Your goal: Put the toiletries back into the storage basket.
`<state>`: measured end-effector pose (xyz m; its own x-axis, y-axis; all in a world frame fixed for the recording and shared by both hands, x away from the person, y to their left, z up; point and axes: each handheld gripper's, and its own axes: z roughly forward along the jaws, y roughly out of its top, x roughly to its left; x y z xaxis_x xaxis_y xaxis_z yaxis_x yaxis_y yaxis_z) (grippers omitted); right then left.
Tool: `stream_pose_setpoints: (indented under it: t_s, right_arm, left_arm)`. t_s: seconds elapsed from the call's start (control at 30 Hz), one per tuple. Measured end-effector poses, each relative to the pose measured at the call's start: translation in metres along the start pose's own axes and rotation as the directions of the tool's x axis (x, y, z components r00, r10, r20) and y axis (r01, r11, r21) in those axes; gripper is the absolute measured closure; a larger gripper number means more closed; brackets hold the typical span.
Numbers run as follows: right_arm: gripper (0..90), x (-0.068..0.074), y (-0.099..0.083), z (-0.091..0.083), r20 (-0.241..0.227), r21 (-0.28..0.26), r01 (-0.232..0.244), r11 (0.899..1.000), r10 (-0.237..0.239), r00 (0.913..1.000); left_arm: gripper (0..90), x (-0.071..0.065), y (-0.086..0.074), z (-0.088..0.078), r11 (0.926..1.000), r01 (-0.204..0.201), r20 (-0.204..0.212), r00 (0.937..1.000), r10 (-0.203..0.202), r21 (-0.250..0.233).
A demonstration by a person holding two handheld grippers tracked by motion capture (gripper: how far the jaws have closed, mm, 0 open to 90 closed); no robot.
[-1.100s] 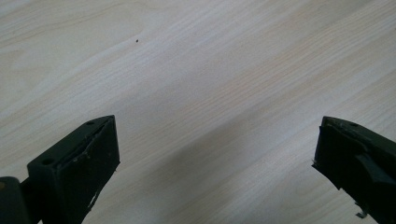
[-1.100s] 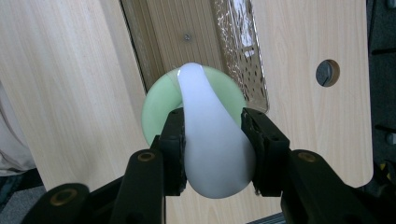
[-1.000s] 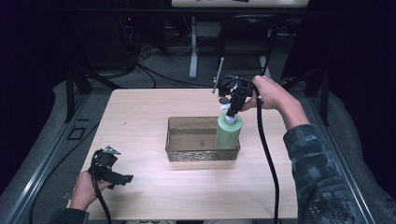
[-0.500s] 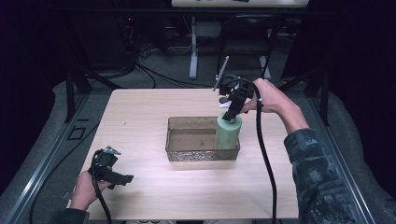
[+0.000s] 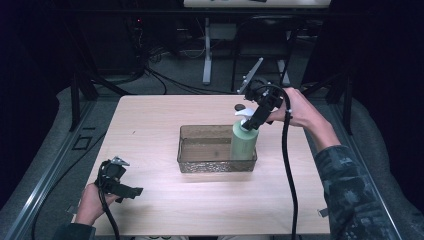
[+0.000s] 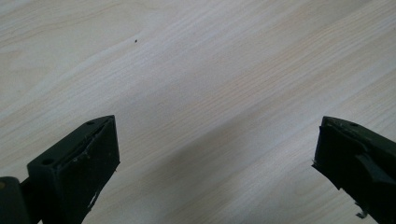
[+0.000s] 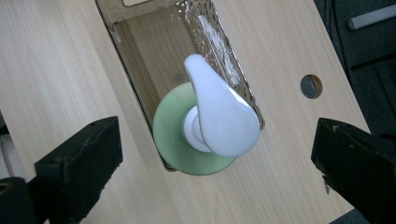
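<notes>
A pale green pump bottle (image 5: 243,141) with a white pump head (image 7: 219,112) stands upright in the right end of a clear brownish tray (image 5: 200,150) at mid-table. My right gripper (image 5: 252,120) hovers just above and behind the pump; its jaws have just been opening and now stand wide, clear of the bottle (image 7: 194,140) on both sides. Near the table's front left corner my left gripper (image 5: 131,190) rests low in a hand, open, with bare wood between its fingers (image 6: 74,163).
The wooden table (image 5: 150,125) has a small round hole (image 7: 310,86) near its far right edge. A thick black cable (image 5: 287,175) trails from the right gripper along the sleeve. Dark floor, stands and cables surround the table.
The right gripper has let go of the pump bottle and drawn back and slightly up from it. The bottle now stands free in the tray. The left gripper has stayed put.
</notes>
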<state>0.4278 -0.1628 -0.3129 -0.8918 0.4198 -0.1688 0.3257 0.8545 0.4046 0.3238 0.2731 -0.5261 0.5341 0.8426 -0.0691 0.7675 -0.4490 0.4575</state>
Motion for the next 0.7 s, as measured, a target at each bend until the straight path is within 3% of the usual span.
stream_pose_setpoints:
  t_s: [0.33, 0.7]
  right_arm:
    - [0.0, 0.006, -0.038, -0.012, 0.036, -0.11, -0.088, 0.99, 0.093, 0.995]
    - [0.0, 0.021, -0.092, -0.001, 0.062, -0.148, -0.174, 0.974, 0.185, 0.9808]
  left_arm:
    - [0.1, -0.001, 0.0, 0.001, 1.0, -0.001, -0.003, 1.0, 0.001, 0.001]
    - [0.1, -0.002, 0.0, 0.001, 1.0, -0.002, -0.004, 1.0, 0.002, 0.007]
